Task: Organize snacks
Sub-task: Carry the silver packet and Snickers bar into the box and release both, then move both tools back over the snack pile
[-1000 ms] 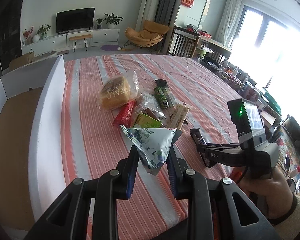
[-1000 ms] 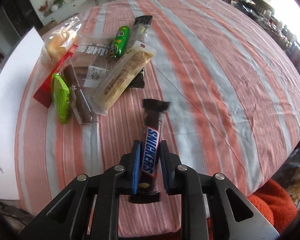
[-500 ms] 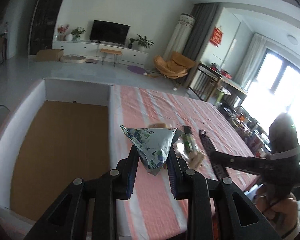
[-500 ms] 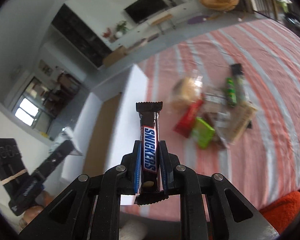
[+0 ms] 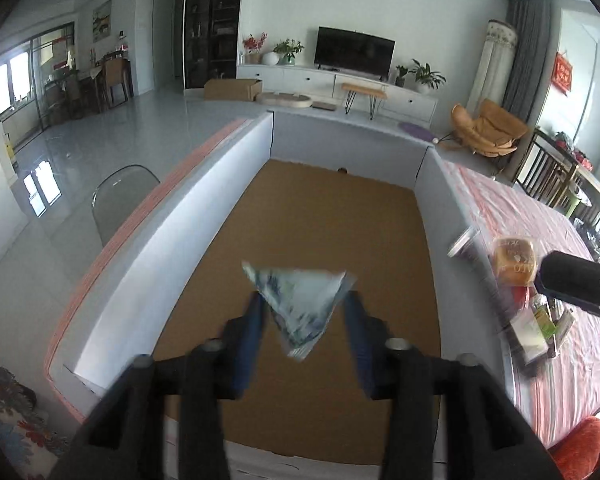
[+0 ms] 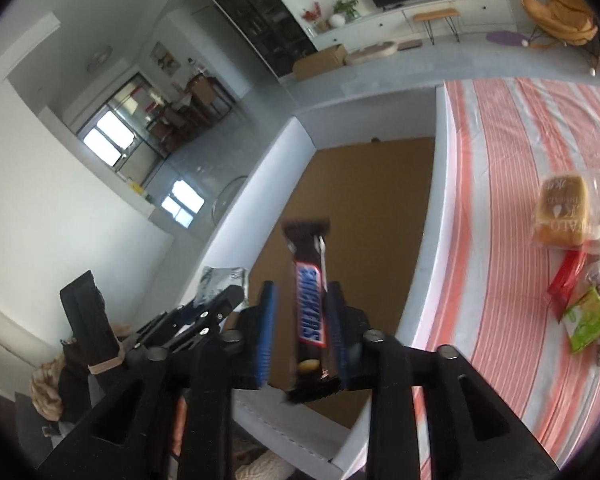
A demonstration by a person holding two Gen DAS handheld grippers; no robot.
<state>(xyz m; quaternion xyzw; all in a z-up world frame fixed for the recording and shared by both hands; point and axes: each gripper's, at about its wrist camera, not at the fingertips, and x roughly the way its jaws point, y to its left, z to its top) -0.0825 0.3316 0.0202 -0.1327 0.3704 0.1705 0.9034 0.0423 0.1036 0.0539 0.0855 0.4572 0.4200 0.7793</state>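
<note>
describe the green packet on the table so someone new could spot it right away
Start at the striped tablecloth right of the big white box. In the snack pile near its right edge, below the wrapped bread and red packet, lies the green packet: the only bright lime-green one, flat and squarish.

a dark television [image 5: 354,51] on a white cabinet [image 5: 336,82], orange armchair [image 5: 488,130] nearby.

Pink-striped tablecloth [image 6: 512,208], brown box floor [image 5: 320,240]
</note>
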